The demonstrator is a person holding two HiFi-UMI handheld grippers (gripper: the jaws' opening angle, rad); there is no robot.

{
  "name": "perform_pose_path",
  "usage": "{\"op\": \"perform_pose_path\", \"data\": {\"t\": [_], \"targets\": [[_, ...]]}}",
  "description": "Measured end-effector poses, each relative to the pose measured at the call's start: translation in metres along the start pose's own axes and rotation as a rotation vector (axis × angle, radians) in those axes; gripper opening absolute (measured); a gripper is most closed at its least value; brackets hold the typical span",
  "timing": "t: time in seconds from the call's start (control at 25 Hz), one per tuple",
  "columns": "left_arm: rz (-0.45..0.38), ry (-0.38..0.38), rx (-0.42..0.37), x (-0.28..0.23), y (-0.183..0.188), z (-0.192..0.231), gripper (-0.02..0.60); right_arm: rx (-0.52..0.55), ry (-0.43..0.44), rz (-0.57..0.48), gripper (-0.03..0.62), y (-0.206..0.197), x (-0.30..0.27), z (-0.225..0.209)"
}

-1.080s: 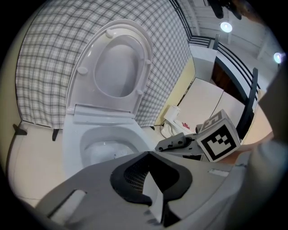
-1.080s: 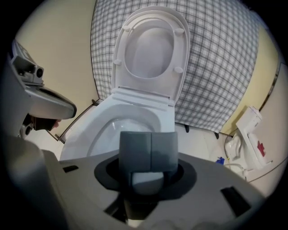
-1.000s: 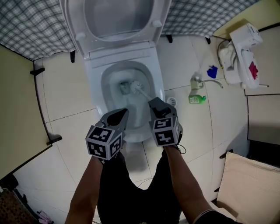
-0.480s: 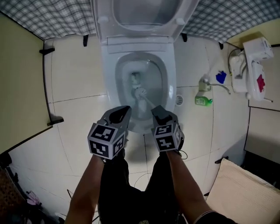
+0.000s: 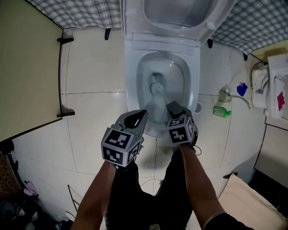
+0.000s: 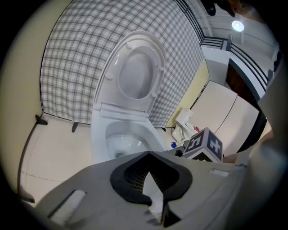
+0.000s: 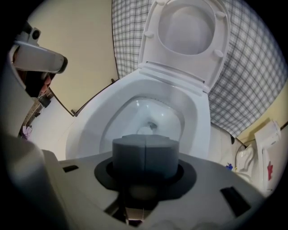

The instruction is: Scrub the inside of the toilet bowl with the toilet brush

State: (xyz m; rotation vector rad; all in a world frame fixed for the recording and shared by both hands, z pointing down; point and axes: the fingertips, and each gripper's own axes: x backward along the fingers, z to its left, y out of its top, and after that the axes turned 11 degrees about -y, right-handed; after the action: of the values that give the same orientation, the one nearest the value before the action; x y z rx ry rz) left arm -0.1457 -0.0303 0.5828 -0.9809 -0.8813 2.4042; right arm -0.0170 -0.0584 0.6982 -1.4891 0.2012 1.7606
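Note:
The white toilet [image 5: 130, 63] stands with its seat and lid [image 5: 180, 13] raised. My right gripper [image 5: 173, 108] hangs over the bowl's front rim, shut on the grey handle of the toilet brush [image 5: 164, 98]. The brush head [image 5: 156, 87] is down in the bowl by the drain hole. In the right gripper view the handle's thick grey end [image 7: 145, 155] fills the right gripper [image 7: 145, 158], with the bowl [image 7: 90, 130] beyond. My left gripper [image 5: 137, 117] hovers just left of the front rim; the left gripper [image 6: 147, 155] is shut, with nothing in it.
A green bottle [image 5: 221, 111], a blue item [image 5: 242, 89] and a white appliance [image 5: 274, 85] sit on the tiled floor to the right. A floor drain [image 5: 198, 107] lies beside the toilet. A beige partition [image 5: 27, 67] closes the left; a cushion [image 5: 243, 202] lies at the lower right.
The brush head has swept across the bowl's bottom to the drain hole. The head view has swung, so the toilet sits further right. Both grippers stay near the front rim.

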Motion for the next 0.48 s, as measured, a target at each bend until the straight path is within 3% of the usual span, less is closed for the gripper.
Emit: {"op": "perform_pose_path", "data": {"t": [0.28, 0.48], "targets": [[-0.016, 0.025, -0.024, -0.002, 0.005, 0.004, 0.009, -0.004, 0.022, 0.009, 0.166, 0.011, -0.022, -0.003], [-0.014, 0.058, -0.042, 0.009, 0.012, 0.009, 0.009, -0.077, 0.06, -0.065, 0.166, 0.027, 0.016, -0.026]]}}
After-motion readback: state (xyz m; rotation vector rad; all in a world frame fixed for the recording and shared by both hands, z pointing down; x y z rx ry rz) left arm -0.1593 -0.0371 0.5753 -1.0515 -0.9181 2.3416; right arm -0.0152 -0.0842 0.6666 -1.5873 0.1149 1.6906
